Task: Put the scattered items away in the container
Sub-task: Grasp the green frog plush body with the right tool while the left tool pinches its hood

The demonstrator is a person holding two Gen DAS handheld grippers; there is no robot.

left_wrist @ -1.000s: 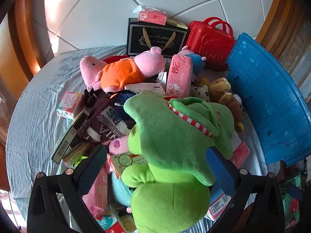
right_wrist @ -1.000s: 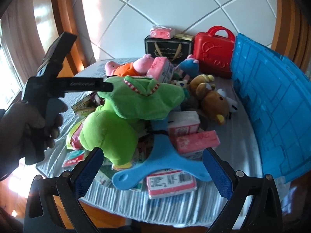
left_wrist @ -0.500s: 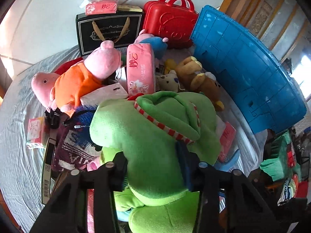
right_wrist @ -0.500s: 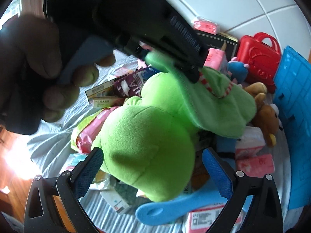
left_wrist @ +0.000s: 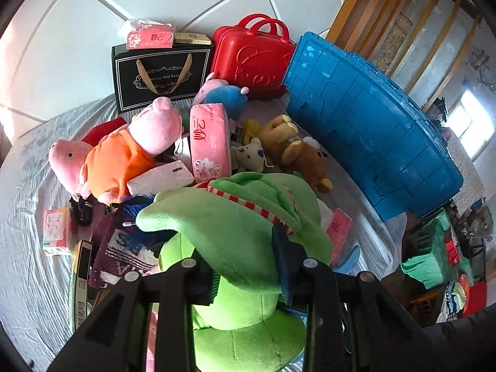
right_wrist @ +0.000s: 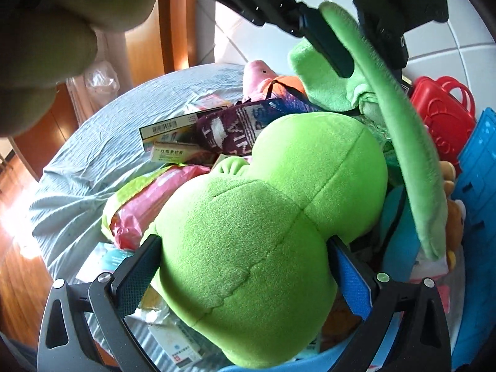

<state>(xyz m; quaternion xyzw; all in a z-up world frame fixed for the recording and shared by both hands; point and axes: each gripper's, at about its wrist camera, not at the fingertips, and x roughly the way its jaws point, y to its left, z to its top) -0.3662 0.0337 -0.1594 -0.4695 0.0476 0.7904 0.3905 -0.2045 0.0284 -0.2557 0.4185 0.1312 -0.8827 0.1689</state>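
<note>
Two grippers meet on one large green plush frog point(left_wrist: 235, 248), the bulkiest toy on the cluttered round table.

Left gripper point(left_wrist: 248, 266) has just been closing and now pinches the frog's darker green hat, its jaws narrow with the fabric squeezed between them, likely because the floppy cloth gives a firm handle for lifting. Right gripper point(right_wrist: 248, 276) stands wide around the frog's rounded lime body, its pads beside the plush on both sides; whether they press I cannot tell. That looks like support for a toy too big for one grip. Beyond the frog, the blue plastic crate point(left_wrist: 372, 130) stands at the table's edge, the probable destination, with a pink pig plush point(left_wrist: 121, 152) and a brown bear point(left_wrist: 297, 155) among the items not yet tidied.
</note>
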